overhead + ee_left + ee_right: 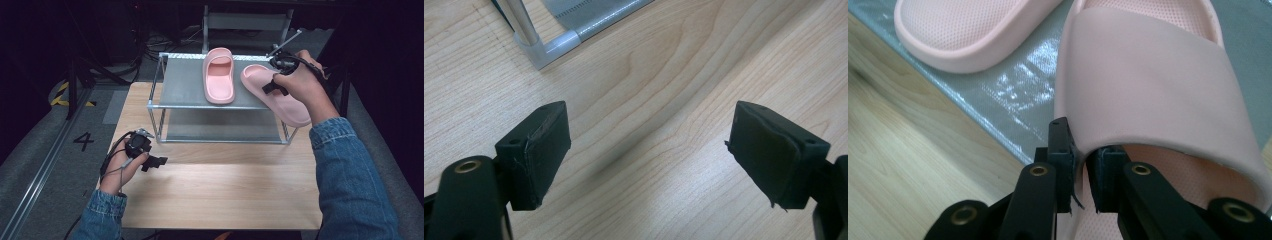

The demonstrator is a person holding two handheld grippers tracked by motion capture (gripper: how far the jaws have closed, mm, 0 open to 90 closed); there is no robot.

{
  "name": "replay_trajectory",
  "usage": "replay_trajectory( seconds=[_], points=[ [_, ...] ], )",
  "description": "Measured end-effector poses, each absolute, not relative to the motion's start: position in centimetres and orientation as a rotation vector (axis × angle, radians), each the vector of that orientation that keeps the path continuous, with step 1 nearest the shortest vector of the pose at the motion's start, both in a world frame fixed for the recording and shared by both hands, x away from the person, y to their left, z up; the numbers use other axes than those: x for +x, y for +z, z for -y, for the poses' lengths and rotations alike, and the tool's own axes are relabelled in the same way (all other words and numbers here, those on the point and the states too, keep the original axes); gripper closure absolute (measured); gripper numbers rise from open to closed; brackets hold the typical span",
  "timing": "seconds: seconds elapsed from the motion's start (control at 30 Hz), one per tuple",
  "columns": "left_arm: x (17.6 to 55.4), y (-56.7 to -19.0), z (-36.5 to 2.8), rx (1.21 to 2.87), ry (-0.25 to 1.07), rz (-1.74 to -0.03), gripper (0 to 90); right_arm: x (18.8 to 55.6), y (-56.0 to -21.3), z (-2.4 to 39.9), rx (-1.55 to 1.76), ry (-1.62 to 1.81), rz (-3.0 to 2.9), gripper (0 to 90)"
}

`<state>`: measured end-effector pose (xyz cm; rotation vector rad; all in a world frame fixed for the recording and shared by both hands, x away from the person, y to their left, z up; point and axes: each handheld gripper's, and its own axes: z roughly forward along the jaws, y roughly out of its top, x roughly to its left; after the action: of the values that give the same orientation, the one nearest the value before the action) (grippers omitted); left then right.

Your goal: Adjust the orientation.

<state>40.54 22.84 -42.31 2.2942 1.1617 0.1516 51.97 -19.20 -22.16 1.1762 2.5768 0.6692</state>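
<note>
A pink slipper (275, 95) is being gripped by its strap in the right gripper (1082, 172), partly overhanging the metal rack (190, 85). The left gripper (649, 155) is being held wide over the table (215, 190).

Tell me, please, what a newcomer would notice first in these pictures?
Two pink slippers stand out: one slipper lies flat on the top shelf of the metal rack, and the second slipper hangs off the shelf's right front corner, with the right tongs shut on its strap edge. The left tongs hover open above the bare wooden table, near the rack's front left leg.
</note>
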Motion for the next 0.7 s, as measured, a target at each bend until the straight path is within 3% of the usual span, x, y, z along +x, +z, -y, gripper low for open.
replay_trajectory(
  seconds=[0.2, 0.43, 0.7],
  points=[
    [40.5, -42.5, -22.9, 2.297, 0.153, -1.165, 17.5, 52.4, -23.0, 18.9, 1.186, 0.665, -2.552, 78.3],
    [40.6, -42.4, -22.8, 2.301, 0.15, -1.161, 17.5, 51.0, -22.4, 20.0, 1.153, 0.761, -2.473, 65.4],
    [40.7, -42.2, -22.3, 2.314, 0.147, -1.149, 17.5, 46.7, -20.6, 22.4, 1.064, 0.839, -2.434, 64.5]
  ],
)
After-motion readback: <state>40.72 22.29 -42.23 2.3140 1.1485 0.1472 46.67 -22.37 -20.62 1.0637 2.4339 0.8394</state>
